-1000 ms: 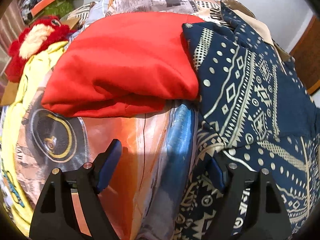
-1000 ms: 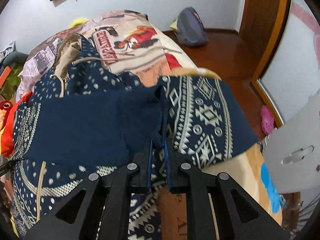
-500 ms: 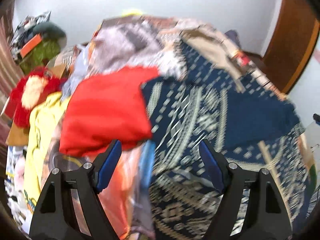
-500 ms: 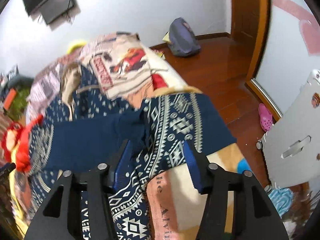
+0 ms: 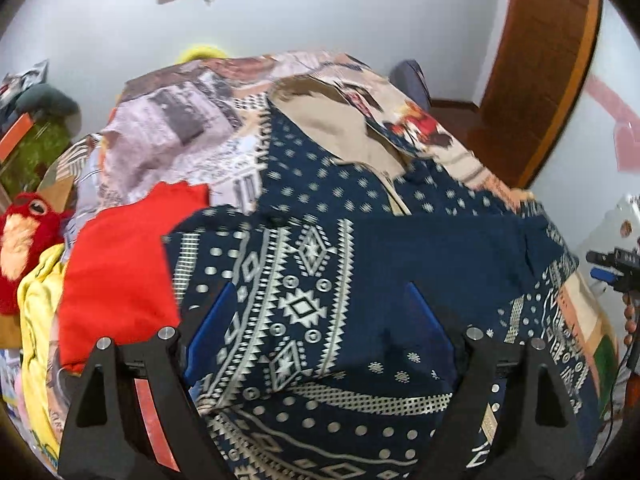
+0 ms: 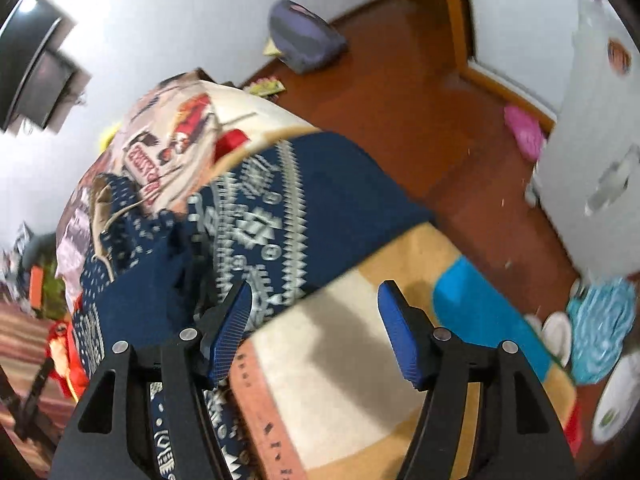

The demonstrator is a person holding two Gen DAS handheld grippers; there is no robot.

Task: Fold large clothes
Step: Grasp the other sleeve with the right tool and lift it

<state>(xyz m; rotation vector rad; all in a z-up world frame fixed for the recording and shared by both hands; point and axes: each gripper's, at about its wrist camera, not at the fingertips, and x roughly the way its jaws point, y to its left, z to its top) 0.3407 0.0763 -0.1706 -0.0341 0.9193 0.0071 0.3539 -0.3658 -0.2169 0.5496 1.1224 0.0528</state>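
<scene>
Right gripper (image 6: pixel 314 334) released hoodie (image 6: pixel 320 208); only left view shows red garment (image 5: pixel 116 276).

Two matching hand-held grippers, the left gripper (image 5: pixel 316 322) and the right gripper (image 6: pixel 314 330): each of matte black plastic with triangular cut-outs in both finger arms, round silver screw heads at the pivots, and ribbed blue pads (image 6: pixel 394 334) facing inward.

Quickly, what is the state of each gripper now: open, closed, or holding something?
Left gripper: open, jaws wide, holding nothing, above the navy patterned garment.
Right gripper: open, jaws have just been opening, nothing between them.
</scene>
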